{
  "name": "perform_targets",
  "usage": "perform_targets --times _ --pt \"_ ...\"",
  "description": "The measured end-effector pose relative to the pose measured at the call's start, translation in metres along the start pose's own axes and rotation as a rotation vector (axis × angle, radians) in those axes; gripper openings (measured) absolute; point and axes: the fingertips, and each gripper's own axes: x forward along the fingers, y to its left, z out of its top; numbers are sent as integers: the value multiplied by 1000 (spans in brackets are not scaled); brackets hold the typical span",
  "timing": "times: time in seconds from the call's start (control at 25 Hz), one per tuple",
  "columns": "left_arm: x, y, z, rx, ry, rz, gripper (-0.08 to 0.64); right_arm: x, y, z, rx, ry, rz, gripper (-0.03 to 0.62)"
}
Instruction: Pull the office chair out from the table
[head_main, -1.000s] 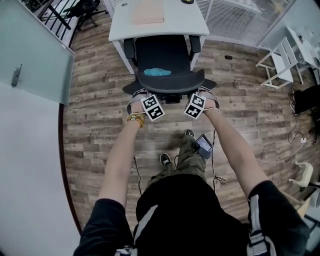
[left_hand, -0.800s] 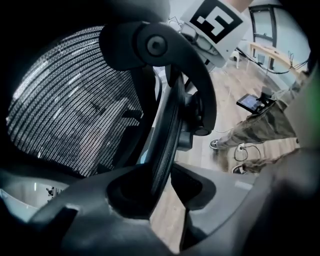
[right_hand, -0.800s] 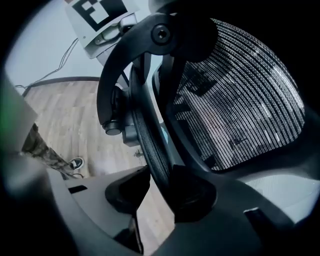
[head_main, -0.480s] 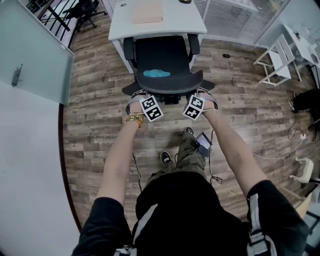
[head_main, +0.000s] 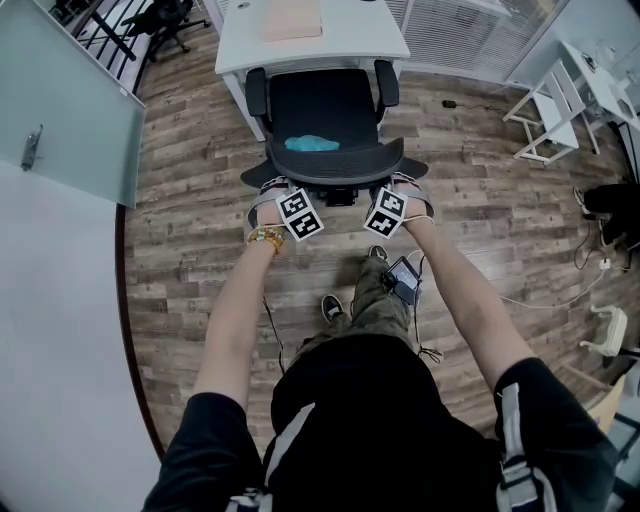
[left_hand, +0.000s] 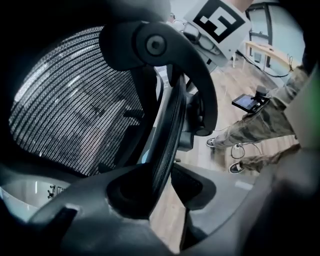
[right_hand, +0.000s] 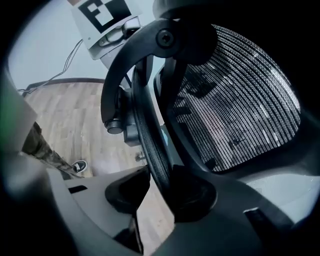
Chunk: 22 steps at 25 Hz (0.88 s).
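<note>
The black mesh office chair (head_main: 325, 105) stands with its seat front at the edge of the white table (head_main: 240, 50); a blue cloth (head_main: 311, 143) lies on the seat. I stand behind it. My left gripper (head_main: 284, 190) is shut on the backrest's top rim (left_hand: 167, 135), left of centre. My right gripper (head_main: 398, 188) is shut on the same rim (right_hand: 150, 150), right of centre. In each gripper view (left_hand: 162, 186) (right_hand: 159, 189) the rim runs straight through the pads, with mesh beyond it.
A frosted glass panel (head_main: 70, 100) stands at the left. A white rack (head_main: 545, 105) and cables lie on the wood floor to the right. Another dark chair (head_main: 160, 18) is at the far left. A peach pad (head_main: 290, 18) lies on the table.
Both grippers have come back toward me with the backrest in their hold, and the chair has rolled a little out from the table. The grips look the same.
</note>
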Motion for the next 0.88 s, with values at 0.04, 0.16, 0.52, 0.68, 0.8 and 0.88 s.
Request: perform_targets --times 0.04,0.16,0.52,0.68,0.8,0.88 --pt "-1 -2 0 3 -2 2 143 -2 2 0 -3 1 -2 127" --pt "-7 -8 -2 13 -7 9 143 -6 8 -2 -7 4 -12 127" --pt "-21 -25 -10 26 -14 23 145 -21 30 -1 -8 2 -10 124" --pt "-25 -33 -14 32 -8 15 144 -27 39 0 -9 5 -12 124" --pt "-29 -38 -14 33 -2 10 144 -30 44 -3 -16 -2 -22 124" --pt "-31 -42 -13 33 -5 12 144 -32 47 -5 -15 -3 -21 124"
